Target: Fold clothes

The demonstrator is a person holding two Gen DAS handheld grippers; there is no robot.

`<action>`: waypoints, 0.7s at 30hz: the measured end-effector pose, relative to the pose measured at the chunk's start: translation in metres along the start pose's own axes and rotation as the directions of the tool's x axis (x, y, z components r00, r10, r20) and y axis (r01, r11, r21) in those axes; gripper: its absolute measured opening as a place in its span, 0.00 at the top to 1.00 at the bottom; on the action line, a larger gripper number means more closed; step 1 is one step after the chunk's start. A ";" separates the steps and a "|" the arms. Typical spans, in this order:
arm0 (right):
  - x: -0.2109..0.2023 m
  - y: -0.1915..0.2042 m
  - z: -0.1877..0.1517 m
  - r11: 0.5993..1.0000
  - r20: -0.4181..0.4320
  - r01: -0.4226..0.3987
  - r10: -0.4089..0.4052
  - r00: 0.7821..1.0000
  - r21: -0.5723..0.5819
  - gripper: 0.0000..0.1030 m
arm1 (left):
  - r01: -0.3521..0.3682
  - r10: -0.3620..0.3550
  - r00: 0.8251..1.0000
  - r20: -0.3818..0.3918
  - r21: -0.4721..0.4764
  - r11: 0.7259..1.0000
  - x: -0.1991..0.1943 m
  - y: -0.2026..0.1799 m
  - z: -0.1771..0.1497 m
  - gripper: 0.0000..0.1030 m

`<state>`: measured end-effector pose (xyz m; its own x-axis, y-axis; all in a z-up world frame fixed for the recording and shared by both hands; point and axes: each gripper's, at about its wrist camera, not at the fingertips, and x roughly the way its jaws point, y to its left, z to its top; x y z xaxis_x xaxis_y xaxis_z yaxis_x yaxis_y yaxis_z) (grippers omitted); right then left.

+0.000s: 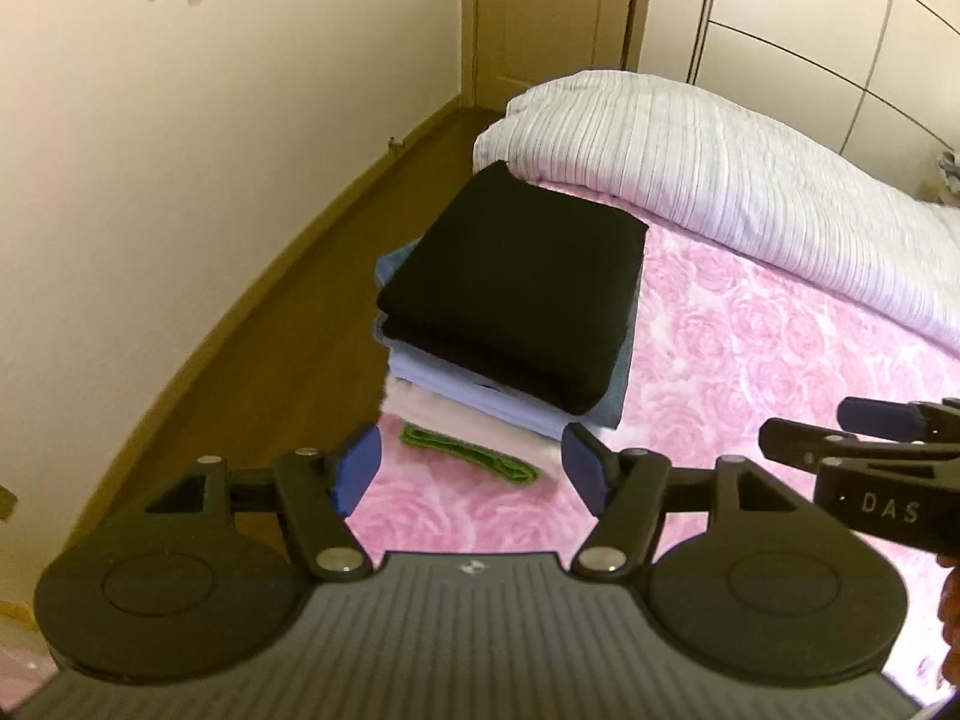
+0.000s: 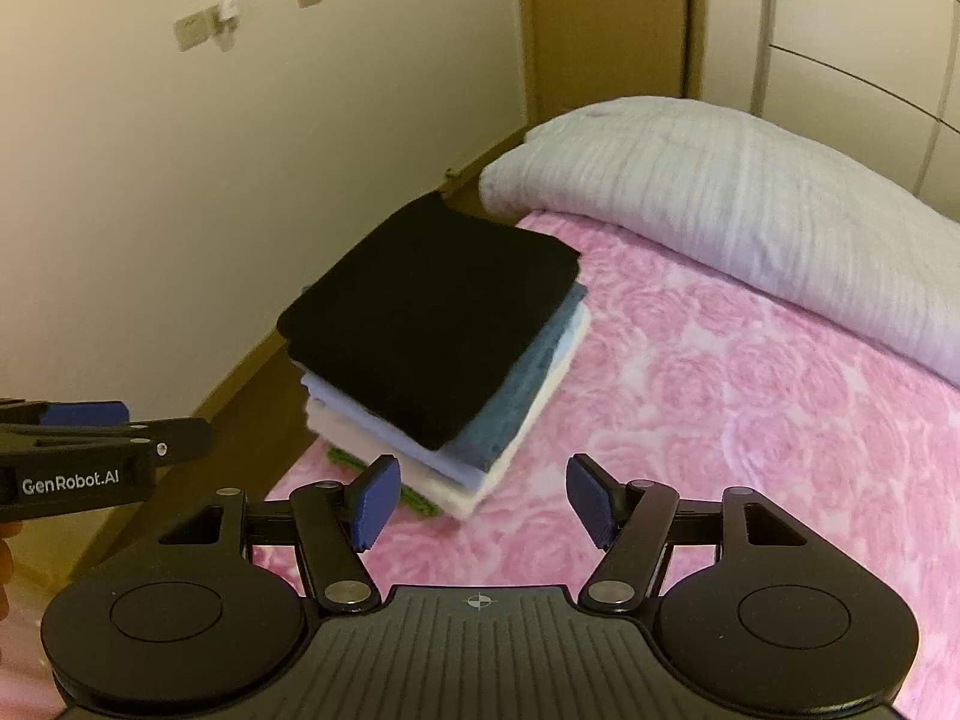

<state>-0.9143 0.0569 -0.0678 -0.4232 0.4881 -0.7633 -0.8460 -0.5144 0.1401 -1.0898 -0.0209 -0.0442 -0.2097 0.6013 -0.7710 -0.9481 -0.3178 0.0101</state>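
folded stack on bed corner, both grippers empty

stack of folded clothes (image 1: 504,324) sits on the pink rose-patterned bed cover (image 1: 750,360), at the bed's edge next to the wood floor (image 1: 252,312). top layer: black folded garment (image 2: 432,324), square, edges fairly even. under it a denim-blue piece (image 2: 516,414), then a pale lavender piece (image 1: 456,390), then a white piece (image 2: 456,492) at the base. layers are slightly offset, lower ones showing at the near and right edges. a small green cloth (image 1: 474,456) lies on the cover, touching or partly under the near corner of the stack; cannot tell which.

in the left wrist view the stack is at 12 o'clock from the left gripper (image 1: 474,474), just beyond its blue pads. in the right wrist view it lies at 11 o'clock from the right gripper (image 2: 480,498).

left gripper: jaws spread wide, nothing between them, bed cover visible through the gap. right gripper: jaws likewise spread wide, holding nothing. both hover above the cover, apart from the stack. each gripper shows in the other's view, at 3 o'clock in the left view and 9 o'clock in the right.

a rolled white striped duvet (image 1: 720,180) lies across the bed at 1 o'clock, beyond the stack, its end just beside the black garment's far corner. cream wall (image 1: 210,120) at 10 o'clock, door (image 2: 606,18) at 12 o'clock, wardrobe panels (image 1: 840,30) at 2 o'clock.
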 end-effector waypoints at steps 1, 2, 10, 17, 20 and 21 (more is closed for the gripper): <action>-0.005 0.003 -0.006 1.000 -0.002 0.003 -0.003 1.000 0.011 0.37 | 0.006 -0.006 1.000 0.000 0.007 1.000 -0.008 0.001 -0.007 0.39; -0.011 0.005 -0.012 1.000 -0.004 0.006 -0.006 1.000 0.021 0.37 | 0.016 -0.016 1.000 -0.004 0.004 1.000 -0.017 0.003 -0.015 0.39; -0.050 0.028 -0.065 0.997 -0.036 0.032 -0.029 0.999 0.067 0.37 | 0.023 -0.023 0.998 -0.052 0.003 1.000 -0.048 0.013 -0.064 0.40; -0.066 0.016 -0.072 0.998 -0.053 0.031 -0.028 0.998 0.063 0.37 | 0.048 -0.048 0.998 -0.050 -0.005 0.999 -0.072 0.005 -0.086 0.40; -0.072 0.010 -0.075 0.998 -0.060 0.031 -0.028 0.998 0.061 0.37 | 0.060 -0.060 0.997 -0.046 -0.007 0.998 -0.076 -0.004 -0.086 0.40; -0.074 0.008 -0.076 0.998 -0.062 0.031 -0.027 0.998 0.060 0.37 | 0.059 -0.059 0.997 -0.043 -0.005 0.998 -0.078 -0.008 -0.086 0.40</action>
<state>-0.8651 -0.0374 -0.0580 -0.3787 0.4571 -0.8047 -0.8768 -0.4555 0.1539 -1.0453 -0.1280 -0.0389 -0.1428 0.5869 -0.7969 -0.9575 -0.2858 -0.0388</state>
